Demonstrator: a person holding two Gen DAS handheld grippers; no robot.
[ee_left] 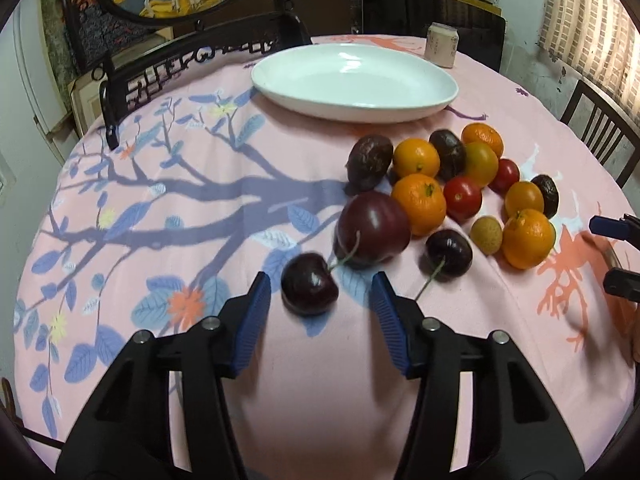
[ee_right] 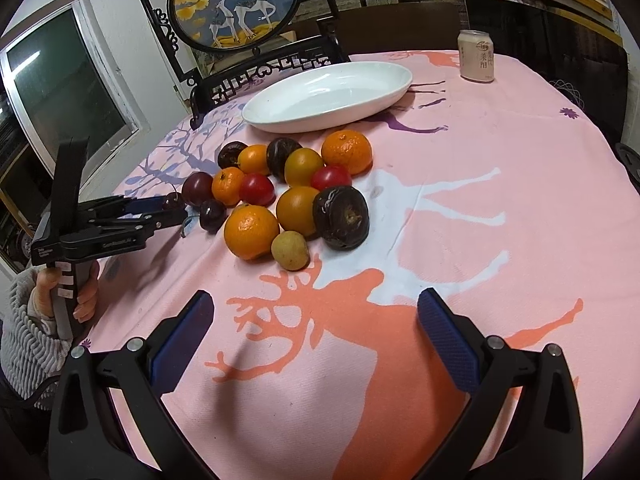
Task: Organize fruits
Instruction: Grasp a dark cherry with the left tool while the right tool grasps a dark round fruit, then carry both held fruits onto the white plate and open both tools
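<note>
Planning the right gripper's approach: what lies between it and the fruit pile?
Only bare pink tablecloth lies between the open right gripper and the nearest fruit, the longan, in the right wrist view.

A glossy, smooth dark-red cherry point(ee_left: 309, 285) lies on the matt, woven pink printed cloth point(ee_left: 200, 184) covering the table. The white oval ceramic dish point(ee_left: 354, 80) shines glazed. The left tongs point(ee_left: 320, 300) look like matt black plastic with ribbed blue pads point(ee_left: 256, 312). The wrinkled dark passion fruit point(ee_right: 341, 212) looks dull and rough.
</note>
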